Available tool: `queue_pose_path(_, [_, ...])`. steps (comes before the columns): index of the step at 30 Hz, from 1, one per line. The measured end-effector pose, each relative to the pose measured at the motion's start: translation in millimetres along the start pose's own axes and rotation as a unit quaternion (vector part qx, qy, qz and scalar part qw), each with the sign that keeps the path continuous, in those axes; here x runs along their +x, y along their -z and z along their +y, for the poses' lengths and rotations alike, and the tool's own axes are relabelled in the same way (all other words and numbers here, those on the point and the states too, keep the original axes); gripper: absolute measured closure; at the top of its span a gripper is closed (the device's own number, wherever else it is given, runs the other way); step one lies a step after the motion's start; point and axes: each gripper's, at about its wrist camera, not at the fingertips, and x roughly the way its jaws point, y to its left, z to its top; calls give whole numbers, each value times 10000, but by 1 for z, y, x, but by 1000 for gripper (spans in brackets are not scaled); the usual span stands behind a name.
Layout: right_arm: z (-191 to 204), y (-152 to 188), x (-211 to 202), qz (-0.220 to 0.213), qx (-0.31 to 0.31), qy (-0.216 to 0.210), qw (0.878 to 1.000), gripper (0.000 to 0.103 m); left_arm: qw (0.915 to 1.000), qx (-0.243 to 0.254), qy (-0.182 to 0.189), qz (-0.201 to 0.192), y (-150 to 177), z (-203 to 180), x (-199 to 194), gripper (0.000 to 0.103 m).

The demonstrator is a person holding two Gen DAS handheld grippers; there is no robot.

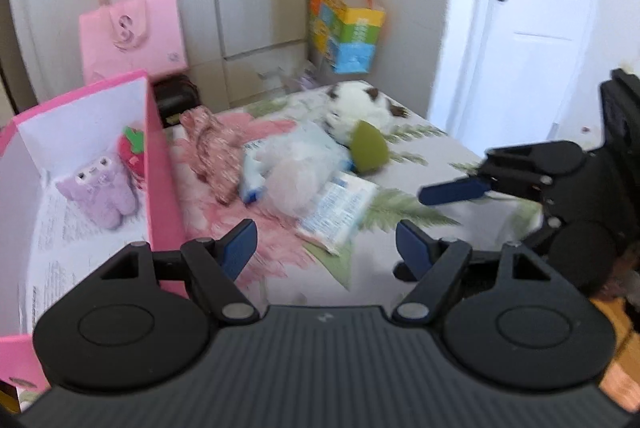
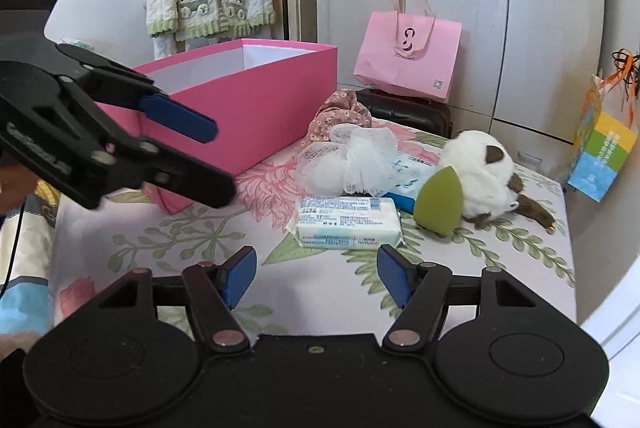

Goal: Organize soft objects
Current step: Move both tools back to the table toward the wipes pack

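Two plush toys [image 1: 98,194] already lay in the pink box [image 1: 160,164] at left of frame, while the tissue pack [image 2: 347,222], mesh puff [image 2: 348,164], green sponge [image 2: 438,202] and white plush [image 2: 478,170] remained mid-frame on the bed, beyond the empty, spread left gripper [image 1: 326,246] and right gripper [image 2: 318,274].

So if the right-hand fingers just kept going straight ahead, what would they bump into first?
Probably the flat white plastic-wrapped packet lying on the floral bedsheet, directly ahead of the open right gripper; depth is hard to judge.
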Motion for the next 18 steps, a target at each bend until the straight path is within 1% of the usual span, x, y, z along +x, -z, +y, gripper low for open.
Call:
queue_pose_path(3, [-3, -1, 13, -50, 41, -1, 10000, 23, 9994, 117, -289, -147, -2, -3, 13, 27])
queue_pose_path(5, [-4, -1, 22, -51, 43, 24, 10000, 22, 9988, 125, -407, -234, -6, -3, 19, 27])
queue_pose_path(9, [-6, -1, 36, -1, -25, 91, 10000, 21, 9991, 9, -254, -351, -15, -3, 26, 27])
queue_pose_path(12, [-8, -3, 43, 11, -20, 121, 9999, 20, 9986, 66, -258, -451, -19, -8, 33, 27])
queue_pose_path(14, [-11, -3, 46, 5, -5, 98, 10000, 20, 9989, 53, -239, -411, -21, -9, 43, 27])
queue_pose_path(18, [-14, -4, 53, 25, 22, 106, 9999, 20, 9992, -147, -200, -313, -25, -4, 68, 29])
